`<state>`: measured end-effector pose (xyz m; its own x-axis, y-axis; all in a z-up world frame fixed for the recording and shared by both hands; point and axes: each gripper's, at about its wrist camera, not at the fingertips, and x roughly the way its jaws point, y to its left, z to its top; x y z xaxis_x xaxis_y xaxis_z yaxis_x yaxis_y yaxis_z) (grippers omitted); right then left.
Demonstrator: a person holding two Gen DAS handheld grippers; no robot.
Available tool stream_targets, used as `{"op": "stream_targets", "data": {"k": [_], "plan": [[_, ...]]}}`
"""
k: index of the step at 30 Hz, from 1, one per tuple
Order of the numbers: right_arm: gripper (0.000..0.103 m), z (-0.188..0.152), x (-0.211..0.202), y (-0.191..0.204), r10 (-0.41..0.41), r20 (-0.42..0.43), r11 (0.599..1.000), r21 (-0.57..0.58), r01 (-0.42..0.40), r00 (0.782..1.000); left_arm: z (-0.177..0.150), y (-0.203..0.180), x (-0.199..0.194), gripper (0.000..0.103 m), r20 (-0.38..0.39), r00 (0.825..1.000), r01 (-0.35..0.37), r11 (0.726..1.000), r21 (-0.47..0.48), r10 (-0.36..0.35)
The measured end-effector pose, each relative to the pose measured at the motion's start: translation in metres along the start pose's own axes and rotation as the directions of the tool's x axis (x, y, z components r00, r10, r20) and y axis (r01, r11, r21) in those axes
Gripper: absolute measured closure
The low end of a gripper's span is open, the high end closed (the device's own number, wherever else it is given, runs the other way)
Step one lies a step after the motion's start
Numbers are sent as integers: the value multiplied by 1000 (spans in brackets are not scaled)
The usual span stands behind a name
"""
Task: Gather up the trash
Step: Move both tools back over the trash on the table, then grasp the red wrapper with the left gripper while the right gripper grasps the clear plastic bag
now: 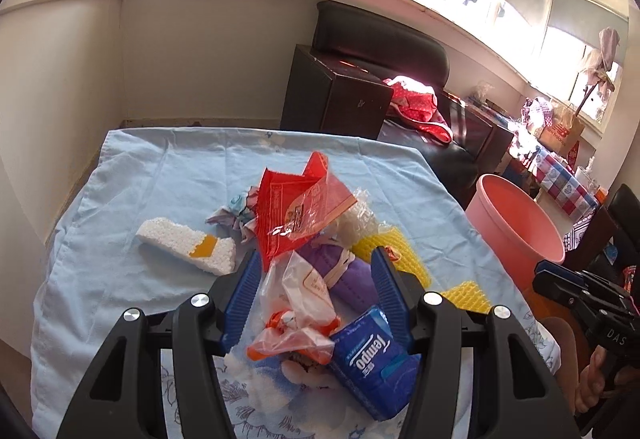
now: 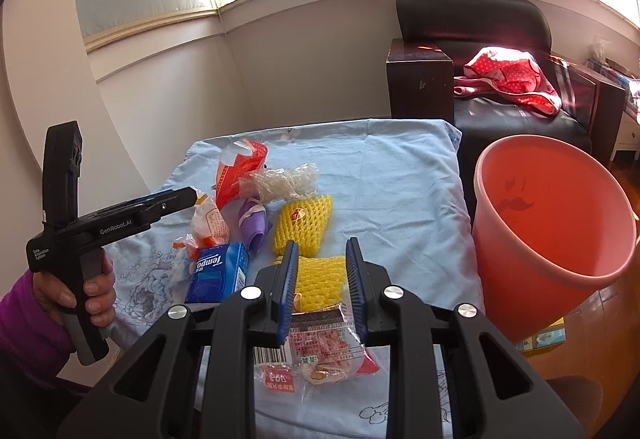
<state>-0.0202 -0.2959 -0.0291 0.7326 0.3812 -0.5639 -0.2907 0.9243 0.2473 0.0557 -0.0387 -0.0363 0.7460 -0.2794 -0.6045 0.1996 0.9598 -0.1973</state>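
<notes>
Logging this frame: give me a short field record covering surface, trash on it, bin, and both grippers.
surface: table under a light blue cloth
trash: white foam block, red wrapper, purple mask, blue tissue pack, two yellow foam nets, clear snack wrapper
bin: pink bucket at the table's right edge; looks empty
left gripper: open above the pile, a clear plastic bag between its fingers, not gripped
right gripper: part open, above the nearer yellow net and snack wrapper, holding nothing
</notes>
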Motion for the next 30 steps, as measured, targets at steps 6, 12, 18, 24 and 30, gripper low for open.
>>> {"op": "stream_targets", "data": {"k": [6, 12, 18, 24, 30], "plan": [[78, 3, 15, -8, 14, -64, 998, 65, -10, 998, 18, -16, 28, 51, -15, 1000, -18, 998, 67, 19], [68, 15, 21, -15, 31, -93, 994, 106, -21, 995, 24, -7, 54, 92, -39, 998, -48, 996, 73, 51], [66, 43, 36, 3, 57, -115, 998, 42, -52, 992, 25, 13, 34, 101, 23, 999, -32, 999, 3, 32], [66, 68, 75, 38, 88, -182, 996, 21, -86, 979, 26, 30, -9, 101, 126, 992, -11, 999, -47, 17], [57, 90, 122, 64, 41, -210, 998, 48, -31, 977, 23, 49, -37, 101, 175, 984, -5, 996, -90, 21]]}}
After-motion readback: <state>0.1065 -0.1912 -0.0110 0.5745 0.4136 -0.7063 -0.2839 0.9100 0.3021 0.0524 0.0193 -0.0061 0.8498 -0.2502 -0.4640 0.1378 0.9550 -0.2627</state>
